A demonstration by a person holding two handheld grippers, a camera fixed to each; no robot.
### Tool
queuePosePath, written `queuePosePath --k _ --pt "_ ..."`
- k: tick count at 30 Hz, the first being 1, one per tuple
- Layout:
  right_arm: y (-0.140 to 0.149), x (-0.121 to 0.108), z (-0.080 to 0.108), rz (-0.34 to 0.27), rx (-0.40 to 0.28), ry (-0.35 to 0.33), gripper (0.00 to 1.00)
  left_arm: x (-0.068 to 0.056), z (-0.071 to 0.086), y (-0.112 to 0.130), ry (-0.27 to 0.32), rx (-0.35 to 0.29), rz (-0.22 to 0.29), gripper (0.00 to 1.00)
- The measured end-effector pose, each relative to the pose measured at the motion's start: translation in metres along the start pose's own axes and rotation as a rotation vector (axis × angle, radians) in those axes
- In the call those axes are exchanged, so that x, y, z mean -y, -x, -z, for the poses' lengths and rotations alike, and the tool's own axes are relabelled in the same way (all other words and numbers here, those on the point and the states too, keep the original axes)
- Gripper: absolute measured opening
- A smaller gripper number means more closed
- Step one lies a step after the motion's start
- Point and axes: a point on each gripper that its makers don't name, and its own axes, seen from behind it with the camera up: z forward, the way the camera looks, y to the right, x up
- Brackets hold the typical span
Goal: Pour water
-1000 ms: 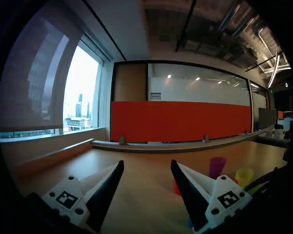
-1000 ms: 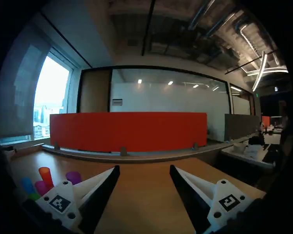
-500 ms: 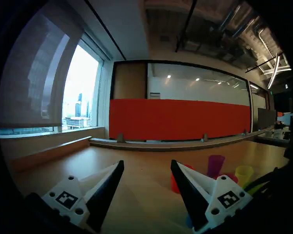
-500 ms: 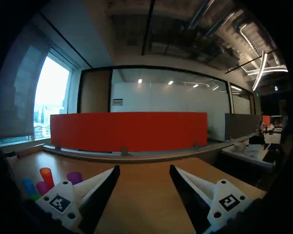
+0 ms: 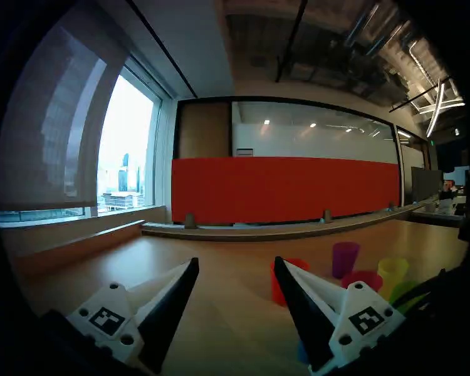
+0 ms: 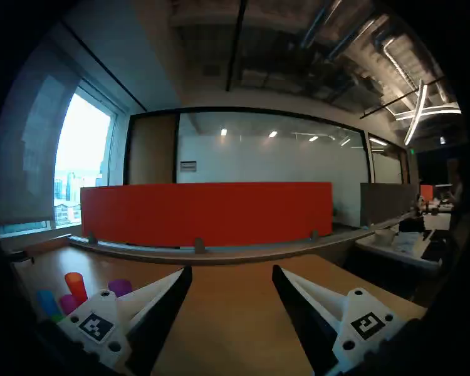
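Note:
In the left gripper view my left gripper is open over the wooden table, nothing between its fingers. Just past its right finger stand a red cup, a purple cup, a dark pink cup and a yellow cup. In the right gripper view my right gripper is open with nothing in it. At its far left stand a tall orange cup, a purple cup, a blue cup and a pink cup.
An orange divider panel runs along the table's far edge. A large window lies to the left. Further desks with clutter stand to the right in the right gripper view.
The left gripper view has dipped slightly, so more of the red cup and the other cups shows beside the right finger. The right gripper has barely moved.

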Motion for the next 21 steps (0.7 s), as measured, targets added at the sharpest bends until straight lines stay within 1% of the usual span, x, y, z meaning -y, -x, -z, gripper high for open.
queuePosePath --k 9,15,21 --pt "-0.004 0.002 0.0 0.004 -0.003 -0.004 0.99 -0.002 -0.002 0.008 0.003 0.01 0.012 0.89" --pt "-0.006 0.001 0.001 0.004 -0.008 -0.002 0.99 -0.005 -0.002 0.01 0.009 0.02 0.002 0.88" --pt "-0.009 0.001 0.001 0.004 -0.012 -0.004 0.99 -0.005 -0.003 0.012 0.006 0.032 0.001 0.89"
